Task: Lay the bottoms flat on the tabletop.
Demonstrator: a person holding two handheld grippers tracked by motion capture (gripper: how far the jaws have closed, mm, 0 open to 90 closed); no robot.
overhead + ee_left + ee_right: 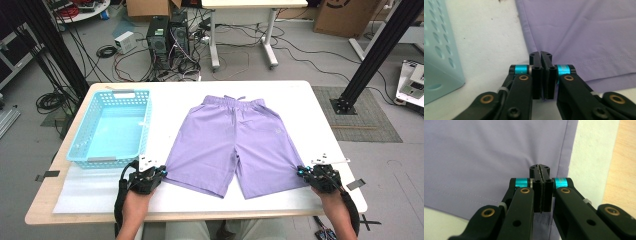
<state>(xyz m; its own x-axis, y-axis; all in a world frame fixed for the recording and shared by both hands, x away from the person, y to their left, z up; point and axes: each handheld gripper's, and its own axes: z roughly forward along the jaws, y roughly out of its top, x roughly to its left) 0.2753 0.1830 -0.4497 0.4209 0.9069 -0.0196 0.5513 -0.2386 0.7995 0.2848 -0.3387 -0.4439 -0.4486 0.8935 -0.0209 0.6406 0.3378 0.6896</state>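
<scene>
While flat on the white table, lilac woven-fabric shorts: soft, light, limp. Left gripper and right gripper each pinch an outer leg hem between closed jaws; best hold, hem corners.

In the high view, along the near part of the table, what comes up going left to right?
Left tool → flat purple fabric shorts → right tool.
</scene>
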